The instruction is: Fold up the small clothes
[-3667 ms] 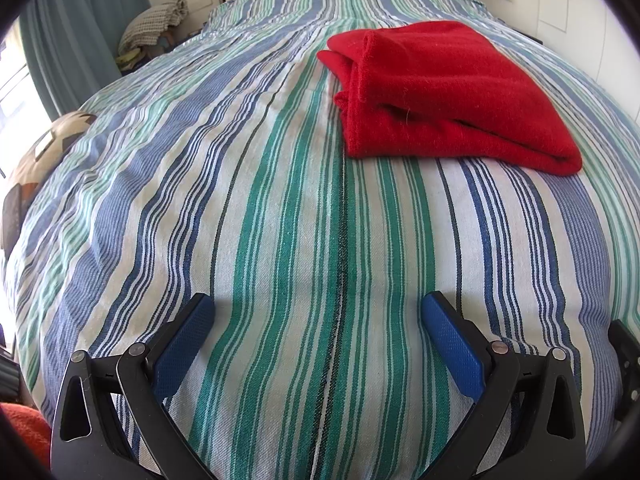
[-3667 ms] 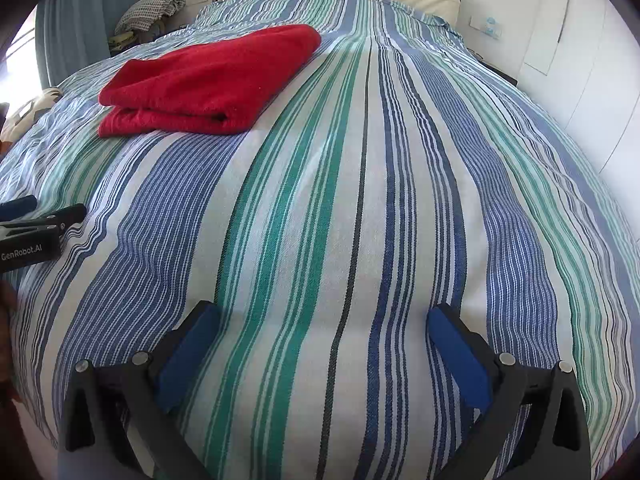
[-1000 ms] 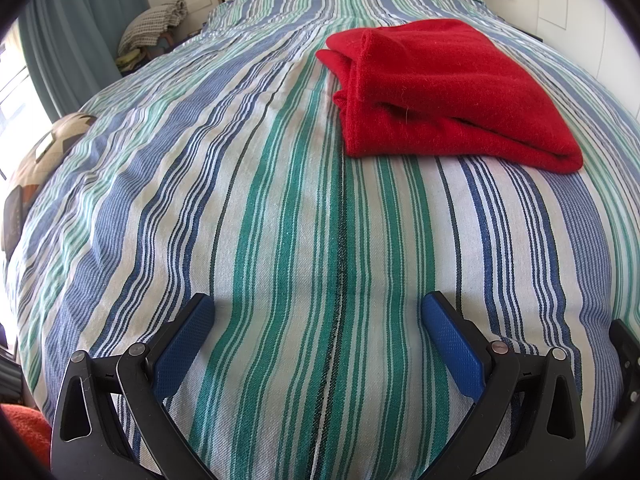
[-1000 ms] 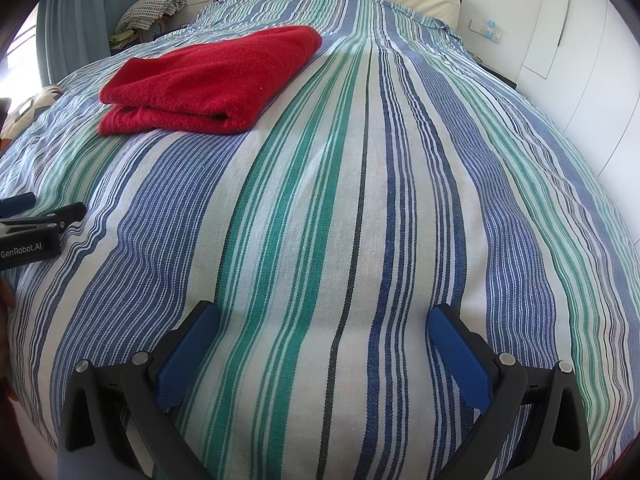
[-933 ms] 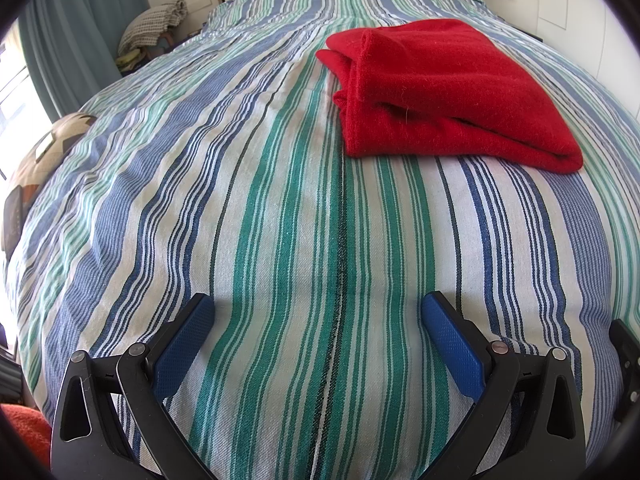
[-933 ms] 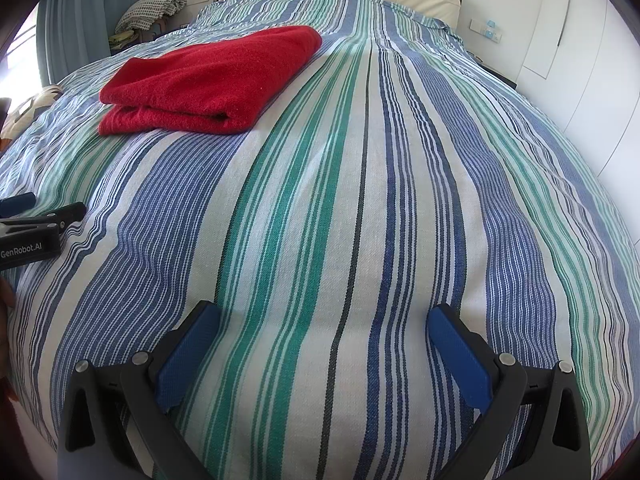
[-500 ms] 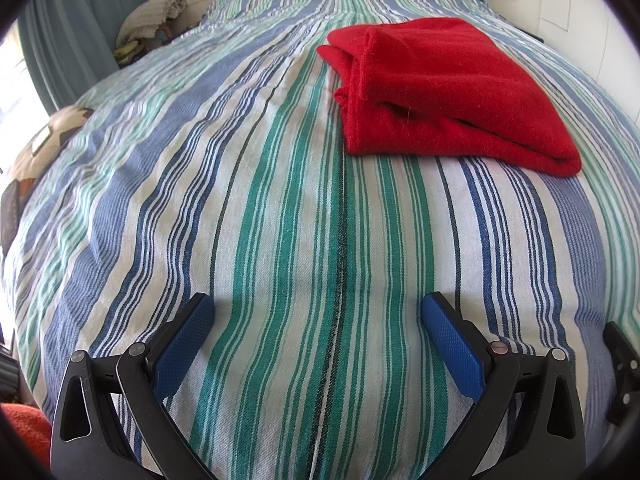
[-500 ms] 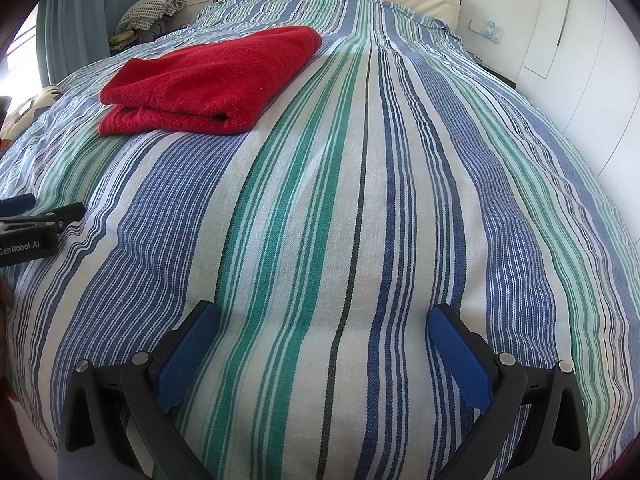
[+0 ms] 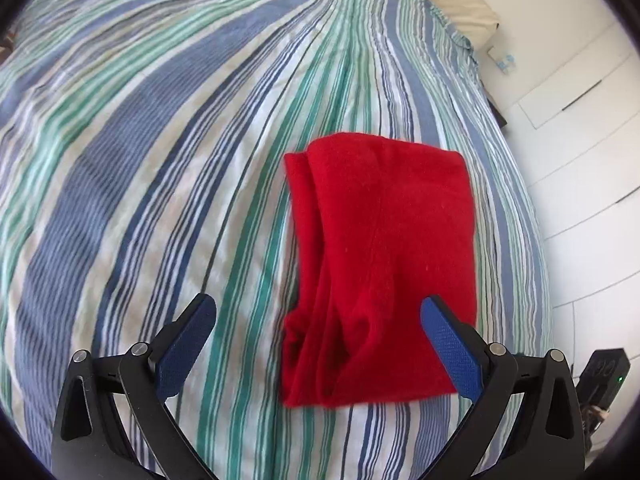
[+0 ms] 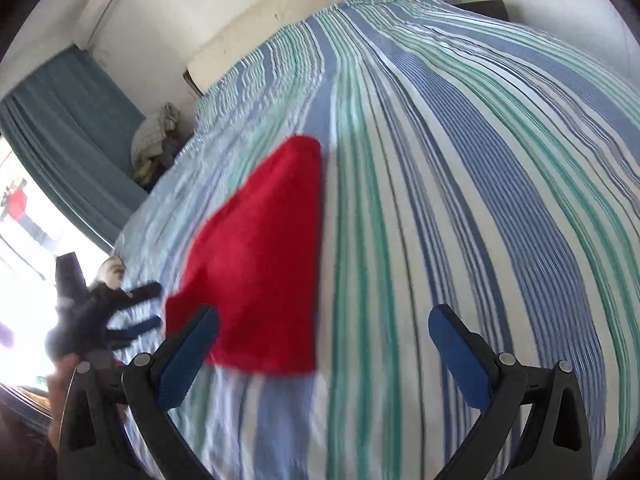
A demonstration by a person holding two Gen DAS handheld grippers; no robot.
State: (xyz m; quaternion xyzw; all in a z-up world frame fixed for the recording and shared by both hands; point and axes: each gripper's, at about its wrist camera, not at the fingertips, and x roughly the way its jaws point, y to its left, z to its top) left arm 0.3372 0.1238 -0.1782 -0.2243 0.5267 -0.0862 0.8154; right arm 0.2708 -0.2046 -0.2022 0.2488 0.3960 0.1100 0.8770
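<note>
Left wrist view: big jump vs half a sec ago. Back then the left gripper (image 9: 316,316) was parked low at the near end of the bed w/ the red garment (image 9: 380,268) well ahead; now it's seen from higher up and the garment's near edge sits right between the blue pads (image 9: 448,340), prob just below them. Jaws are spread wide, nothing is held, contact w/ the fabric can't be confirmed. The garment is already folded into a rough rectangle, layered edges on its left side, lying on the striped bedspread (image 9: 140,200). A black device w/ a green LED (image 9: 604,376) is spotted at the far right edge. No readable writing here; the wall plate up top is too small.

Right wrist view: also swung a lot, frame is motion-blurred. The right gripper (image 10: 320,336) is wide open and empty too; the garment (image 10: 260,272) is seen just past the left pad, not between the pads. The other gripper (image 10: 104,316) is seen at left, blurred. The "GenRobot.AI" label that was readable on it a moment ago can't be made out now.

Read on it: idle wait is over, both tools are being brought in on the garment, likely for another fold or to tidy it. That's a guess tho.
</note>
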